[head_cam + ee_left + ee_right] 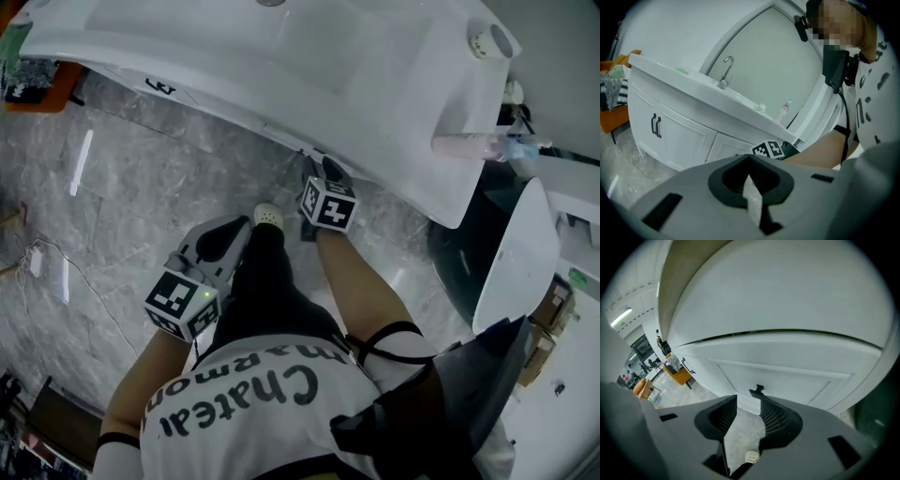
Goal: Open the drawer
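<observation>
The white drawer front of the vanity fills the right gripper view, with a small black handle low in its middle. My right gripper is open. Its tips are just short of the handle and nothing is between the pads, only floor showing through the gap. In the head view this gripper reaches under the overhanging white counter. My left gripper hangs back over the floor, away from the vanity. Its jaws look shut and hold nothing.
The vanity's left cabinet doors have black handles, and a faucet stands on the counter. A pink bottle lies at the counter's right end. There is a white fixture at right, an orange chair at left, a cable on the marble floor, and my shoe below.
</observation>
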{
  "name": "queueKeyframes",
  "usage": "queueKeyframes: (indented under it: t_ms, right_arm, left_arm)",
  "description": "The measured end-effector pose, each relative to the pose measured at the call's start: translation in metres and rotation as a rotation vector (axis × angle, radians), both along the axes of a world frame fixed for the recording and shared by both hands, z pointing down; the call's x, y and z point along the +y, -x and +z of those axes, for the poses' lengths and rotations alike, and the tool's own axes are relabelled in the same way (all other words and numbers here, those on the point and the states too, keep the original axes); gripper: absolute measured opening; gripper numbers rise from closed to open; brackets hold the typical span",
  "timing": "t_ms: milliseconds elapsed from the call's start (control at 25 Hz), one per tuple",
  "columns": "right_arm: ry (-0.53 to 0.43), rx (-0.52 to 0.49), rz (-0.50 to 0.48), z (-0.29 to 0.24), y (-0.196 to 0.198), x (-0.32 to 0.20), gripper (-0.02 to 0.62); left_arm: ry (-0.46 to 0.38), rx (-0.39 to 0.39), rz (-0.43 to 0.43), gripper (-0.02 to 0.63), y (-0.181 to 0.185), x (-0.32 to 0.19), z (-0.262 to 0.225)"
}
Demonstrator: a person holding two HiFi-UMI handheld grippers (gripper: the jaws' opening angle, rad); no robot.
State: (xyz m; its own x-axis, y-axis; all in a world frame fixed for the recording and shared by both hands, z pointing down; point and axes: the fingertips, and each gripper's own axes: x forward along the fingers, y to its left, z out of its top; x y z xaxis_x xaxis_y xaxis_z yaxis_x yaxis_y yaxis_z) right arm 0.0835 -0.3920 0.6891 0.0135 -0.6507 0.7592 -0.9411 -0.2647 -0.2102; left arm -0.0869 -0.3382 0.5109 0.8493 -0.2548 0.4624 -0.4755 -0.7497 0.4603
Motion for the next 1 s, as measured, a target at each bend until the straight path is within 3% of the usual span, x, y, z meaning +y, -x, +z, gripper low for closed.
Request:
queueKeyframes:
  t_ms: [240, 320, 600, 720, 800, 1000]
  right_arm:
    - [0.064, 0.042, 0.082, 0.014, -0.012, -0.004, 0.164]
    - [0.081, 0.055, 0.096, 0.017, -0.013, -0.004, 0.201]
    - [0.089, 0.029, 0.142, 0.018, -0.017, -0.016, 0.202]
    - [0.105, 0.019, 0.193, 0.019, -0.023, -0.017, 0.187]
    - [0.123, 0.034, 0.201, 0.020, -0.027, -0.016, 0.136]
    - [0.122, 0.037, 0.194, 0.020, -0.026, -0.015, 0.133]
  left_arm:
    - [0.021, -0.011, -0.024, 0.009, 0.009, -0.003, 0.008]
    - [0.029, -0.014, -0.033, 0.009, 0.012, -0.004, 0.011]
    - [0.044, -0.023, -0.057, 0.009, 0.020, -0.004, 0.015]
    - [0.044, -0.023, -0.062, 0.009, 0.021, -0.006, 0.014]
    - [0.044, -0.022, -0.069, 0.009, 0.022, -0.007, 0.014]
    - [0.057, -0.009, -0.088, 0.009, 0.023, -0.010, 0.014]
